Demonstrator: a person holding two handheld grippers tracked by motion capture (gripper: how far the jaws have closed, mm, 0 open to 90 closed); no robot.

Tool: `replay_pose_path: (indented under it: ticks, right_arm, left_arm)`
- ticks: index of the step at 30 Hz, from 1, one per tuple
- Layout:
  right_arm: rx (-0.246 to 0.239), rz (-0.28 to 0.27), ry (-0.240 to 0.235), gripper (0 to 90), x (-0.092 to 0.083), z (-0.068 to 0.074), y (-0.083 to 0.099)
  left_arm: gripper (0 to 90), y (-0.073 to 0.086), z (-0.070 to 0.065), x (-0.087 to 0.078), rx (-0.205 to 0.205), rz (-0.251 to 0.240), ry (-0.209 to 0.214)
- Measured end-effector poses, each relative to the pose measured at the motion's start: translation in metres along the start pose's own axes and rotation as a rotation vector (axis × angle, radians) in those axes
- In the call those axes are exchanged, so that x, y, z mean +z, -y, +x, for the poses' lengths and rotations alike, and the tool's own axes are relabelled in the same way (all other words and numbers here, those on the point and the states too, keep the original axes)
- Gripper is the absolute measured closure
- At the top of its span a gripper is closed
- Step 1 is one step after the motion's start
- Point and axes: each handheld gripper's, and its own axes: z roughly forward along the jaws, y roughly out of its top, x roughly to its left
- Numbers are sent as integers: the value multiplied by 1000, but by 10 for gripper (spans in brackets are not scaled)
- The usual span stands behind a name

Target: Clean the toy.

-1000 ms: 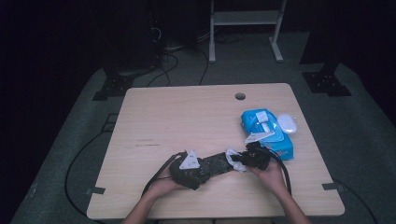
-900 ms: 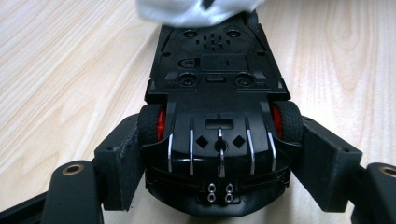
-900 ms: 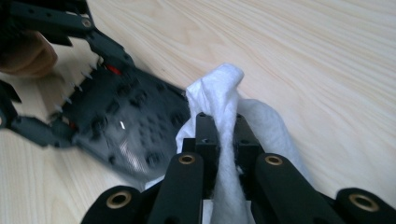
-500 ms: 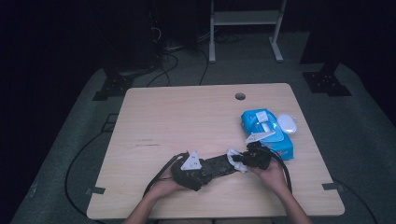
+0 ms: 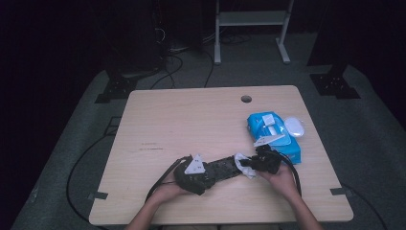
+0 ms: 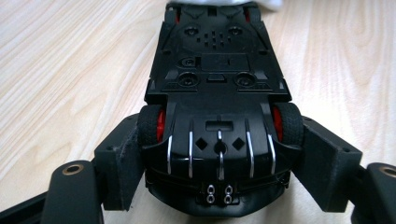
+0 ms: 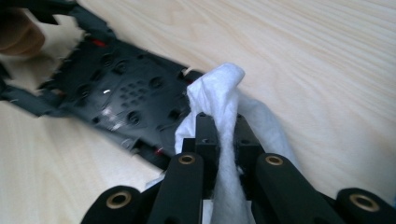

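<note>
My left gripper (image 6: 219,186) clamps its jaws on the rear wheels of a black toy car (image 6: 217,107), which lies upside down on the counter (image 5: 191,120) near its front edge: flat underside, red wheel hubs, silver fins. My right gripper (image 7: 219,135) is pinched tight on a white wipe (image 7: 219,93) touching the car's far end.

The high view is looking forward and down from above the person's side, taking in the whole surface (image 5: 191,120) from well back. The left gripper view is riding on the left claw (image 6: 219,158), looking close along the upturned toy car (image 6: 217,84). The right gripper view is sitting on the right claw (image 7: 223,140), facing that same car (image 7: 116,93) across the white wipe (image 7: 224,102). All three are sharing the car (image 5: 222,168).
</note>
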Motion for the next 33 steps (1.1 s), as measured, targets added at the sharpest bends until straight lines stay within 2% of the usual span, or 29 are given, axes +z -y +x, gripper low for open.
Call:
replay_pose_path:
  ticks: [1, 2, 3, 4, 6, 7, 8, 10, 12, 13, 14, 15, 16, 17, 18, 20, 21, 24, 27, 32, 33]
  right_arm:
    - [-3, -5, -27, 839, 0, 3, 0]
    - [-27, -7, -74, 838, 4, 11, -3]
    - [-54, 4, -77, 838, 6, 15, -5]
    - [-72, 12, -66, 838, 8, 18, -6]
    - [-79, 19, -59, 838, 9, 17, -7]
    - [-55, 16, -26, 839, 8, 12, -5]
    - [-43, 13, -17, 839, 7, 10, -5]
    - [-28, 8, -17, 839, 6, 9, -4]
    - [-50, -9, -32, 839, 10, 20, -8]
    - [-50, -9, -32, 839, 10, 20, -8]
    - [-69, -10, -46, 839, 13, 26, -11]
    - [-113, -19, -55, 841, 21, 41, -16]
    - [-113, -19, -55, 841, 21, 41, -16]
    - [-140, -34, -89, 842, 29, 56, -20]
    - [-140, -34, -89, 842, 29, 56, -20]
    - [-177, -40, -124, 844, 39, 75, -25]
    - [-190, -40, -119, 845, 41, 76, -26]
    - [-188, -53, -82, 848, 40, 71, -28]
    - [-163, -60, 12, 847, 31, 52, -24]
    - [-56, -55, 59, 848, 14, 19, -10]
    - [-53, -53, 74, 848, 12, 16, -8]
  left_arm:
    - [247, 0, 1, 1, -4, 0, 0]
    - [247, 0, 1, 1, -3, -3, -2]
    - [247, 0, 1, 1, -3, -3, -2]
    - [247, 0, 1, 0, -1, -3, -3]
    - [247, -1, 0, -1, 2, -12, -7]
    - [247, -2, -1, -1, 5, -10, -5]
    - [248, -2, -1, -1, 5, -10, -5]
    - [247, -3, -2, 0, 13, -10, -3]
    - [247, -5, -4, 2, 23, -13, 11]
    - [247, -5, -4, 2, 23, -13, 11]
    - [247, -6, -6, 3, 28, -12, 13]
    - [247, -7, -7, 4, 32, -11, 16]
    - [247, -8, -9, 5, 32, -14, 19]
    - [247, -9, -10, 7, 34, -12, 22]
    - [247, -9, -10, 7, 34, -12, 22]
    - [247, -9, -11, 8, 41, -5, 26]
    - [247, -8, -11, 8, 41, -5, 27]
    - [247, -9, -11, 8, 39, -12, 27]
    - [248, -8, -10, 7, 34, -16, 31]
    - [247, -9, -8, 5, 22, -28, 43]
    - [247, -9, -8, 5, 26, -25, 42]
